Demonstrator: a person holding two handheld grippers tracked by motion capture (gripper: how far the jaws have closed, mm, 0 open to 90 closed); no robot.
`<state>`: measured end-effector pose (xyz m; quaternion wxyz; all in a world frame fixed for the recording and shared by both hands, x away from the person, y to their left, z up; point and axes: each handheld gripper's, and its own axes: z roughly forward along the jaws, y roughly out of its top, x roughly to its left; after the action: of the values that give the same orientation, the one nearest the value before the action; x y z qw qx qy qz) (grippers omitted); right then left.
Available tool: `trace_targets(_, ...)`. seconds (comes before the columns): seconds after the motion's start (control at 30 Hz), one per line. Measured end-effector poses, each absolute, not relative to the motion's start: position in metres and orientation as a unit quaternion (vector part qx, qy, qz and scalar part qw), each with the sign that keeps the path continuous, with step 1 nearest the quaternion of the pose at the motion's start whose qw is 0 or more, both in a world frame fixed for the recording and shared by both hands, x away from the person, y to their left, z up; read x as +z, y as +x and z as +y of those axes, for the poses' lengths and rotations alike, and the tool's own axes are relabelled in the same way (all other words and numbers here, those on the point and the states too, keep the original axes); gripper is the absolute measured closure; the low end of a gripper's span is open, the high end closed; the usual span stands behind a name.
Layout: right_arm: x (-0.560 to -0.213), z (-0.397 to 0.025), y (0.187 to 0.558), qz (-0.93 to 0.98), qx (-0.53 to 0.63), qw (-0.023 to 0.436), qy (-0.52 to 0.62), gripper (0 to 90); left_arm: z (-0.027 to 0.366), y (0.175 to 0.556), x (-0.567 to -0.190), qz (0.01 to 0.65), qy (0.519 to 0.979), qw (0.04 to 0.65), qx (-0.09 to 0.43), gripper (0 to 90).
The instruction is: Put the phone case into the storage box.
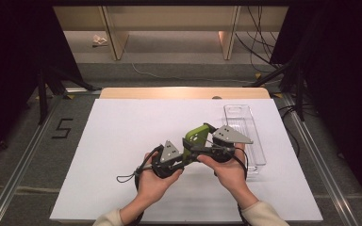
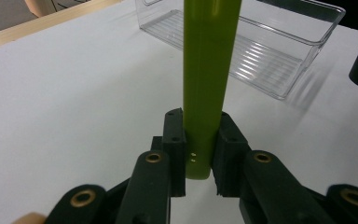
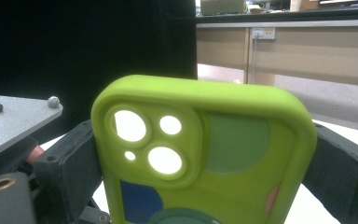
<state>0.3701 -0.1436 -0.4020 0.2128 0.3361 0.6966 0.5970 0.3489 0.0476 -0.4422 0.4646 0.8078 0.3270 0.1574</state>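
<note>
Both grippers, left (image 1: pixel 185 151) and right (image 1: pixel 206 149), are clamped on the green case (image 1: pixel 197 137) held above the table (image 1: pixel 122 141) beside the bin (image 1: pixel 245 127); it looks light, soft and bendy, best pinched by its rims.

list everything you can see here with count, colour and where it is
phone case: 1, lime green with camera cut-outs, lifted above the table middle, clamped by both grippers
clear bin: 1, transparent plastic, open-topped, on the table's right part
table: 1, white top with a wooden strip along the far edge
shelf unit: 1, light wood, on the floor beyond the table
number 5 mark: 1, black, on the floor left of the table
left gripper: 1, black, jaws closed on the case's thin edge
right gripper: 1, black, jaws at either side of the case
hands: 2, one holding each gripper
</note>
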Motion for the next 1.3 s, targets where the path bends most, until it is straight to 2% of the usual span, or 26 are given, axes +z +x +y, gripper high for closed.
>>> trace_targets(0.33, -0.4028, -0.1424, 0.3691, 0.696, 0.6, 0.212, 0.333, 14.8, 0.0479, 0.3492, -0.4424, 0.328, 0.807, 0.465, 0.158, 77.3)
trace_targets(1.3, -0.4035, -0.1414, 0.3691, 0.698, 0.604, 0.211, 0.321, 17.2, 0.0479, 0.3495, -0.4435, 0.33, 0.806, 0.466, 0.158, 77.2)
